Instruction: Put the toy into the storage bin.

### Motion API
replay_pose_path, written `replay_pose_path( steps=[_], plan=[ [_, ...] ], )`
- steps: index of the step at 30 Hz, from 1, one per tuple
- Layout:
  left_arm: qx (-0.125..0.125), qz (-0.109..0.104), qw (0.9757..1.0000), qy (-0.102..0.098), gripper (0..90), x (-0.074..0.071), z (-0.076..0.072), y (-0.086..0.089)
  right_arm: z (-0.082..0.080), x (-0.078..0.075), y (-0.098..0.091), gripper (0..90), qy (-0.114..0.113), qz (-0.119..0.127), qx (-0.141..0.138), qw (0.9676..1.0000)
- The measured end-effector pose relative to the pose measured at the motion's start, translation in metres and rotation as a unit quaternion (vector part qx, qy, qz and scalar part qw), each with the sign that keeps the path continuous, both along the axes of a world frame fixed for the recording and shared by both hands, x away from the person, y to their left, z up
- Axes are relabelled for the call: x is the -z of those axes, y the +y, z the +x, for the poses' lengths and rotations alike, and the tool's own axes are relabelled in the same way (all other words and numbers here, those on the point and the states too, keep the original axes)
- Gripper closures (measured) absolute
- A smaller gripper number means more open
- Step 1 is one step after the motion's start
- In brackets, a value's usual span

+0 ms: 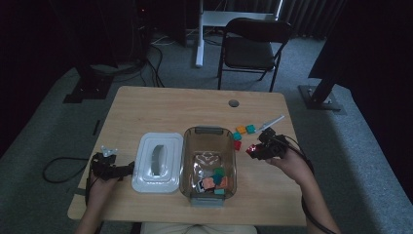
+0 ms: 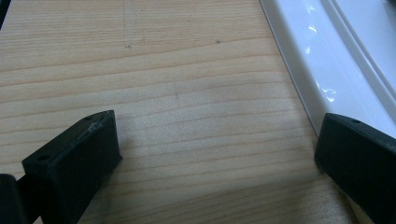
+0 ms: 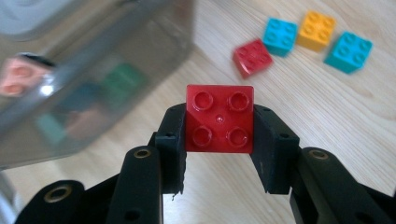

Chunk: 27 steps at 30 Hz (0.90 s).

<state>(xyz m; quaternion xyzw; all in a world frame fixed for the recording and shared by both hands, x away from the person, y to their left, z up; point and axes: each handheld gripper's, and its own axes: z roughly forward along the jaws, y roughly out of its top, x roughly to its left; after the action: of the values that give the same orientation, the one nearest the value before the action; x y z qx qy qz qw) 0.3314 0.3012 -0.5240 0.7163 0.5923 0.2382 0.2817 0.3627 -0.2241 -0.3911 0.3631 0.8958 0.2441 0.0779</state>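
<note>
Red brick [image 3: 219,119], studs apparently camera-facing

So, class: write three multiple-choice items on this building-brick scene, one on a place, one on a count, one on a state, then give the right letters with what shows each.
1. Where does the white lid lie?
A. On the bin
B. On the table, left of the bin
C. On the chair

2. How many loose bricks lie on the table beside the bin?
A. Four
B. One
C. Nine

3. What is the right gripper doing?
A. Hanging open
B. Clamping a red brick
C. Gripping the lid

Answers: 1 B, the high view shows the lid flat on the wood beside the bin. 2 A, the right gripper view shows one red, two teal and one orange. 3 B, the brick sits pinched between its jaws.
</note>
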Motion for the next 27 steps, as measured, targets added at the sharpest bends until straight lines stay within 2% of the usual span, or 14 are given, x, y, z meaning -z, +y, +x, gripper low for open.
replay_pose_path(
  steps=[5,7,13,18,19,20,21,22,24,27],
  plan=[
    [0.001,0.001,1.0,0.002,0.5,0.0,0.0,0.0,-0.015,-0.016,0.01,58.8,-0.016,0.005,-0.035,0.9993],
    [0.001,0.001,1.0,0.001,0.5,0.0,0.0,0.0,-0.02,-0.022,0.015,58.7,-0.019,0.016,-0.05,0.9985],
    [0.001,0.0,1.0,0.001,0.5,0.0,0.0,0.0,-0.034,-0.038,0.032,58.7,-0.033,0.019,-0.094,0.9949],
    [0.001,0.001,1.0,0.001,0.5,0.0,0.0,0.0,-0.044,-0.049,0.049,58.7,-0.041,0.019,-0.14,0.9891],
    [0.001,0.001,1.0,0.001,0.5,0.0,0.0,0.0,-0.044,-0.049,0.049,58.7,-0.041,0.019,-0.14,0.9891],
    [0.001,0.001,1.0,0.001,0.5,0.0,0.0,0.0,-0.046,-0.051,0.053,58.7,-0.043,0.017,-0.15,0.9876],
    [0.001,0.001,1.0,0.001,0.5,0.0,0.0,0.0,-0.05,-0.054,0.06,58.7,-0.044,0.012,-0.171,0.9842],
    [0.001,0.001,1.0,0.001,0.5,0.0,0.0,0.0,-0.051,-0.055,0.063,58.7,-0.043,0.013,-0.176,0.9834],
    [0.001,0.001,1.0,0.001,0.5,0.0,0.0,0.0,-0.054,-0.056,0.07,58.7,-0.038,0.019,-0.196,0.9797],
    [0.001,0.001,1.0,0.0,0.5,0.0,0.0,0.0,-0.058,-0.056,0.081,58.7,-0.034,0.01,-0.218,0.9752]
  ],
)
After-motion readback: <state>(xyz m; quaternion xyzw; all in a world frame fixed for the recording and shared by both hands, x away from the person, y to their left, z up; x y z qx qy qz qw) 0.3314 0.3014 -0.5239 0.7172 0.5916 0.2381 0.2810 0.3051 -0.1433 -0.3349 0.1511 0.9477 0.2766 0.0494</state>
